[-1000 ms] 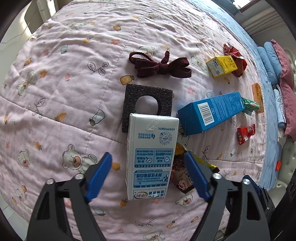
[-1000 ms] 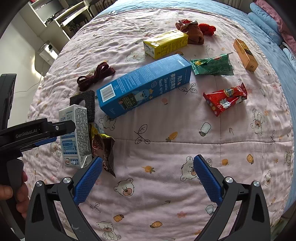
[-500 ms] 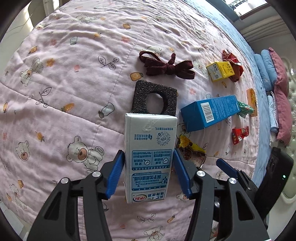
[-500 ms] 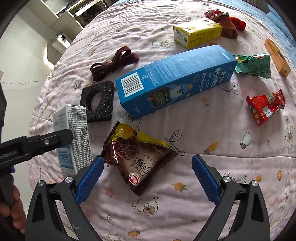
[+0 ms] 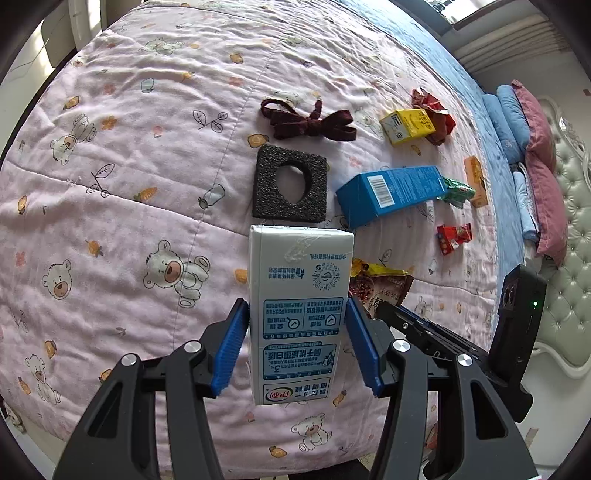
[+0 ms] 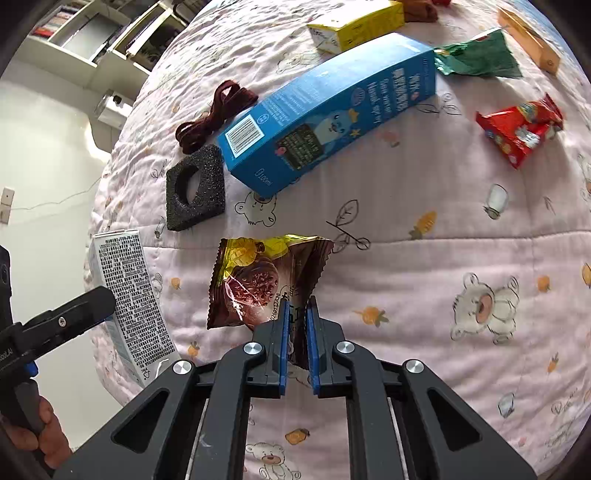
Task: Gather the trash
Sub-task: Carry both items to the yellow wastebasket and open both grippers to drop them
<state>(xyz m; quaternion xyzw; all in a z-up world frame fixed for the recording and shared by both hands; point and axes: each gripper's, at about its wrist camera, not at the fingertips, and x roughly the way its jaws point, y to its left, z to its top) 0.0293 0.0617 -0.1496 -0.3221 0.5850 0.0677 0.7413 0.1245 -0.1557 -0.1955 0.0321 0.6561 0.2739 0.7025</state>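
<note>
Two items gripped, none seen binned. Left gripper clamped on white milk carton, raised off pink quilt at near left. Right gripper, just closed, pinching near edge of brown snack bag, near centre.

Left on quilt, farther off:
- blue box: 1
- yellow carton: 1
- orange box: 1
- green wrapper: 1
- red wrapper: 1
- crumpled red-brown wrapper: 1
- black foam square: 1
- maroon ribbon: 1

No bin in view.
</note>
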